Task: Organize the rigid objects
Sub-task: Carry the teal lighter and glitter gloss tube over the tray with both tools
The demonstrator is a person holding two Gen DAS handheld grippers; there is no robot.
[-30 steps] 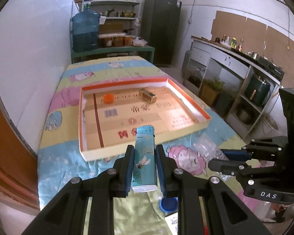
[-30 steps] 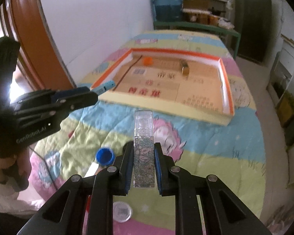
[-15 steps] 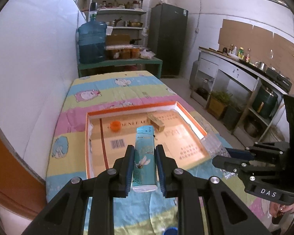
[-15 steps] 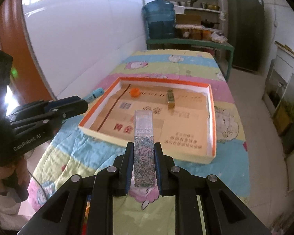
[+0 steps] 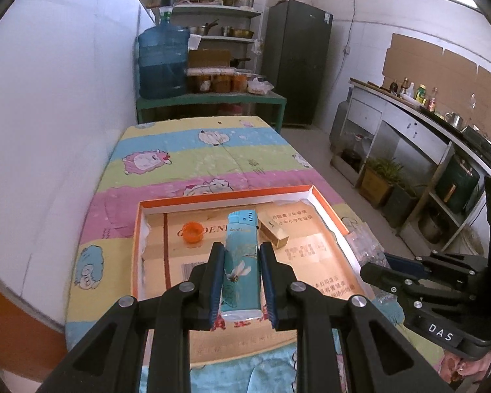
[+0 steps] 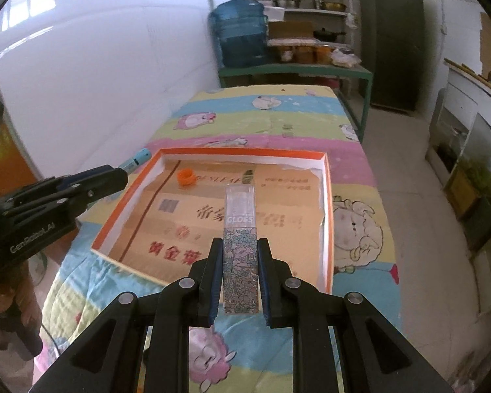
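Two hand-held grippers clamp a lighter (image 5: pixel 241 262) and lip-gloss tube (image 6: pixel 240 249).

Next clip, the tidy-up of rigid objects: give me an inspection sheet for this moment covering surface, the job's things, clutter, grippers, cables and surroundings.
Surface: table under a striped cartoon cloth.
Job's things: orange-rimmed tray lined with cardboard; orange cap and small gold box lie in it.
Clutter: clear plastic bag beside the tray.
Grippers: left gripper shut on a teal lighter; right gripper shut on a lip gloss tube; both over the tray's near edge.
Cables: nothing seen.
Surroundings: water jug, shelves, dark fridge, counter.
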